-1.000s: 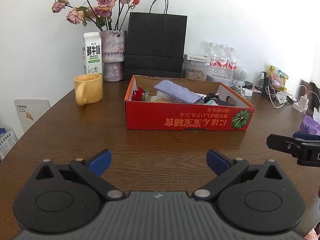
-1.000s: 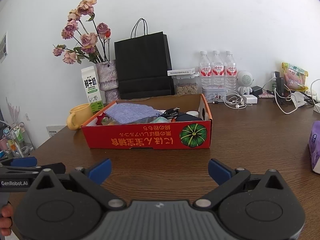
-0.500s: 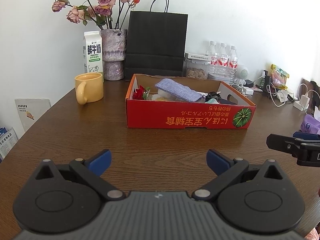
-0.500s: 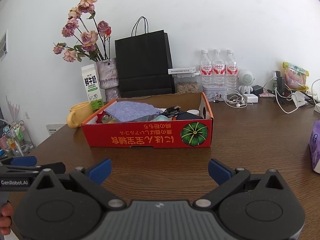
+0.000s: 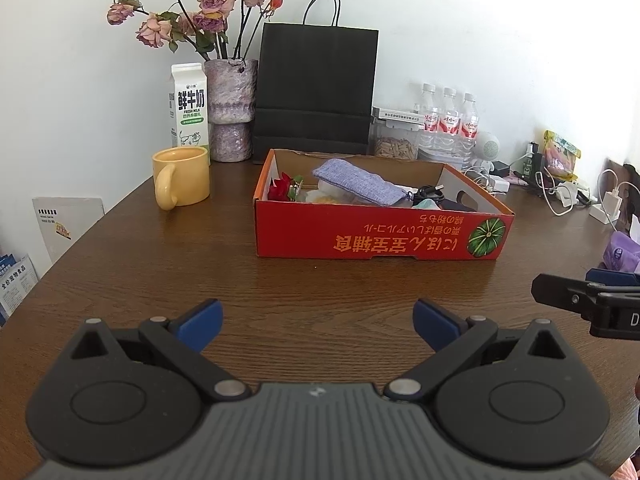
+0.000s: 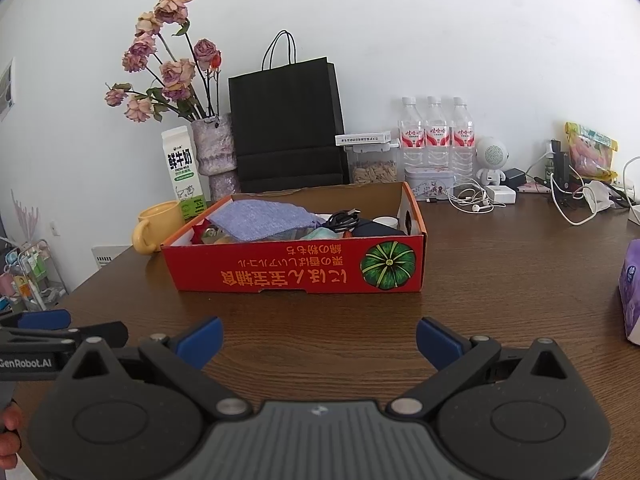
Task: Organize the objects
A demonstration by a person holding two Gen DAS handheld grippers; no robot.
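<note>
The red box (image 5: pixel 380 236) sits mid-counter (image 5: pixel 280 300), holding a blue cloth (image 5: pixel 356 186) and cables. Both the left gripper (image 5: pixel 318 322) and right gripper (image 6: pixel 320 338) hover before the box, spread wide, empty.

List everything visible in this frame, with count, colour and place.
box: 1, red, table centre
pouch: 1, lilac, in box
cable: 1, black, in box
red flower: 1, box's left end
mug: 1, yellow, left of box
milk carton: 1, white-green, behind mug
vase: 1, mauve, with dried roses
bag: 1, black, against wall
bottles: 3, clear, red labels, right of bag
tin: 1, pale, before bottles
earphones: 1, white, right of tin
tissue pack: 1, purple, right edge
table: 1, brown
left gripper: fingers blue, open
right gripper: fingers blue, open
</note>
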